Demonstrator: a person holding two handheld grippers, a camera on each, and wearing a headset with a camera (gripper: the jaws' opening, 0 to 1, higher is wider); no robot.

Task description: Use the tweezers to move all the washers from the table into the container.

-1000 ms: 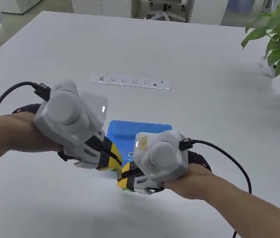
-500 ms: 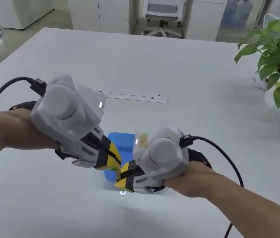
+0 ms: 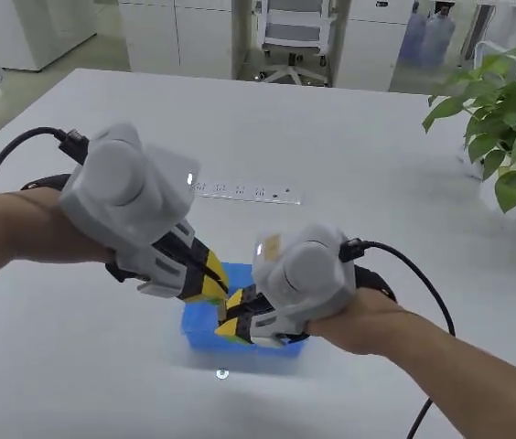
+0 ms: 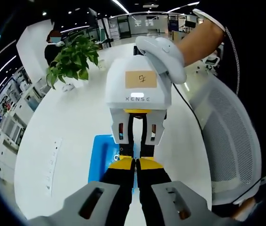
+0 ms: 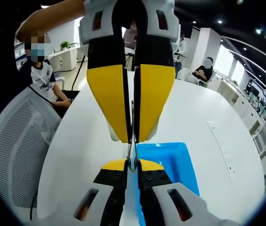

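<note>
The left gripper (image 3: 214, 285) is above the near left part of the table (image 3: 377, 183). Its jaws are pressed almost together. In the right gripper view, the thin metal tweezers (image 5: 132, 141) sit between those two yellow jaws, so it looks like this gripper is pinching them.

A bit to the right, one small washer (image 3: 222, 373) lies flat on the table. It is just in front of the blue box (image 3: 205, 331) and not inside it. The tweezers are up above, not down by the washer.

The box sits under both grippers. In the right gripper view, the part of the box that shows looks bare. The rest is hidden, so I cannot tell if any washers are in there.

Next comes the right gripper (image 3: 229, 327), tip to tip with the left one. Its jaws are almost closed too. The bottom end of the tweezers goes down into them, so it seems to pinch them as well.

I think the job has hardly started. At least this one washer has yet to go into the box. First the tweezers need to be held well and brought down to it.
</note>
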